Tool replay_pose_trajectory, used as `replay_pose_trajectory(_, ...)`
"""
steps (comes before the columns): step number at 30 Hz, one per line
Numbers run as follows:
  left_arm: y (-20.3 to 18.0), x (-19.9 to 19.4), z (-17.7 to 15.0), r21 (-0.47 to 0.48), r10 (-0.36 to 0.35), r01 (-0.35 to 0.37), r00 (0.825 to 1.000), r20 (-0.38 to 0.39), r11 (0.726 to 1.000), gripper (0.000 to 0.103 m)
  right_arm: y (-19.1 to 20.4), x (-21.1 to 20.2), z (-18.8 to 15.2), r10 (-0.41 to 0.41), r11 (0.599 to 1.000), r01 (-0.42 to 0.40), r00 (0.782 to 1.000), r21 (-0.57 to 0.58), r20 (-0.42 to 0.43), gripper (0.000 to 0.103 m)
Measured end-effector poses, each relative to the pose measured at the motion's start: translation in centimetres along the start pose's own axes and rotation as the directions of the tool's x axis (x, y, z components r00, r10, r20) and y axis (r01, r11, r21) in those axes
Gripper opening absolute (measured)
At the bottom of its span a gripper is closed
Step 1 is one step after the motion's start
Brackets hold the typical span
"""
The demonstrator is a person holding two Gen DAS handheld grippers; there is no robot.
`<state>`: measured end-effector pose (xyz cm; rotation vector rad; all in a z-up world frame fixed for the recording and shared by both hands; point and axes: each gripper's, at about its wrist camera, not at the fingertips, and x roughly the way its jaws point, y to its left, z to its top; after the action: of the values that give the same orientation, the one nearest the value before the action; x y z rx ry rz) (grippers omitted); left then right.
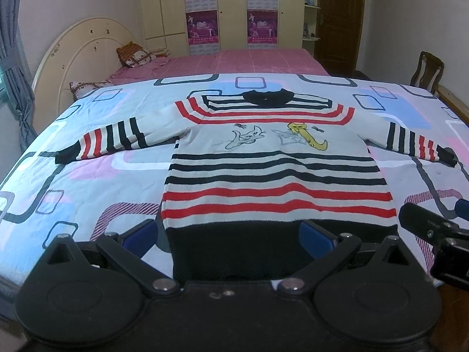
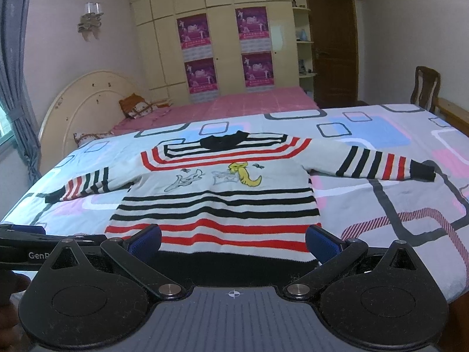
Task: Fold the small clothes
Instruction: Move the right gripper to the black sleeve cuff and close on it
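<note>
Striped in red, black and white, the sweater (image 1: 272, 158) lies flat on the bed cover (image 1: 88, 182), both sleeves spread out, its black hem at the near edge of the bed. The left gripper (image 1: 228, 234) is wide open over the hem and holds nothing. The right gripper (image 2: 234, 240) is also wide open at the hem, holding nothing. On the left gripper's body in the right wrist view I can read "GenR", the rest is hidden. Bare cover remains on both sides of the sweater.
</note>
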<state>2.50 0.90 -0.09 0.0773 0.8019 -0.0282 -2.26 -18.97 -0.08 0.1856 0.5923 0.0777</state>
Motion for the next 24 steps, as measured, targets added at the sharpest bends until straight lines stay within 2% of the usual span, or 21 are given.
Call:
replay_pose_trajectory(9, 0.7, 3.0, 2.1, 0.022, -0.016, 0.017, 1.0, -0.016, 1.0, 0.103, 0.1, 3.1, 1.3, -0.041, 0.999, 0.041, 0.999, 0.033, -0.005, 0.103)
replay_pose_trajectory(24, 2.7, 9.8, 7.1, 0.082, -0.069, 0.073, 0.997, -0.04, 0.994, 0.103, 1.2, 9.4, 4.3, -0.163, 0.982, 0.164, 0.986, 0.091, -0.02, 0.103)
